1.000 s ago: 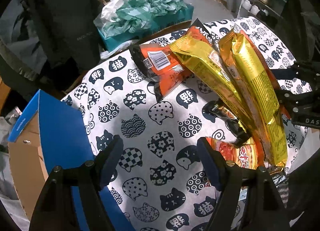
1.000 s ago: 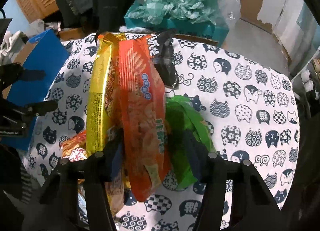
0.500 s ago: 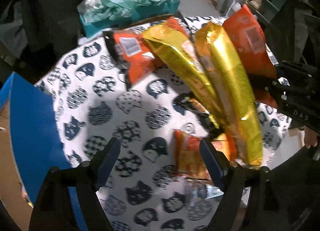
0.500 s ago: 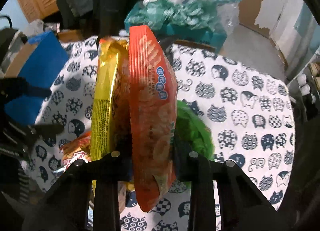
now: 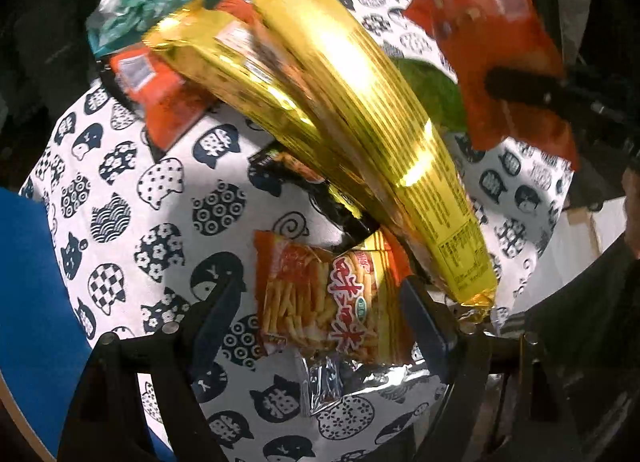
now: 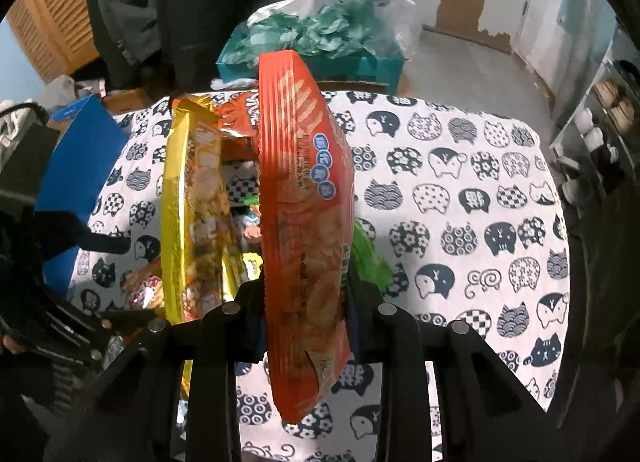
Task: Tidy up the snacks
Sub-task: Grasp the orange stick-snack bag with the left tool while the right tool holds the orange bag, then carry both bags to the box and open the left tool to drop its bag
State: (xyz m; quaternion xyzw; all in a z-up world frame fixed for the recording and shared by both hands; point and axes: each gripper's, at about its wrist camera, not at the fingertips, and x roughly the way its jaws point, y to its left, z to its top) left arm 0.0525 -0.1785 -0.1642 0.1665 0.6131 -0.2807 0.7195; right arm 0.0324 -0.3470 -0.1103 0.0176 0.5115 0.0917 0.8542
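Cat-print tablecloth (image 6: 460, 182) still cluttered: right gripper (image 6: 306, 294) pinches orange chip bag (image 6: 304, 198), left gripper (image 5: 320, 314) spread over fries packet (image 5: 320, 302); gold packs (image 5: 360, 122) unsorted.

Cluttered home room, cat-print tablecloth (image 6: 460, 190), shoe rack (image 6: 600, 122), louvred wooden door (image 6: 52, 34), hanging coats (image 6: 160, 2)

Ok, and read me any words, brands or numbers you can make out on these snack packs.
"咪咪", as best I can read it: big red characters on the small fries packet.
On the orange chip bag: white characters in blue dots, too blurred to read.
On the long gold packet: fine print, too small to read.
On the orange-and-black packet: a barcode label, digits unreadable.
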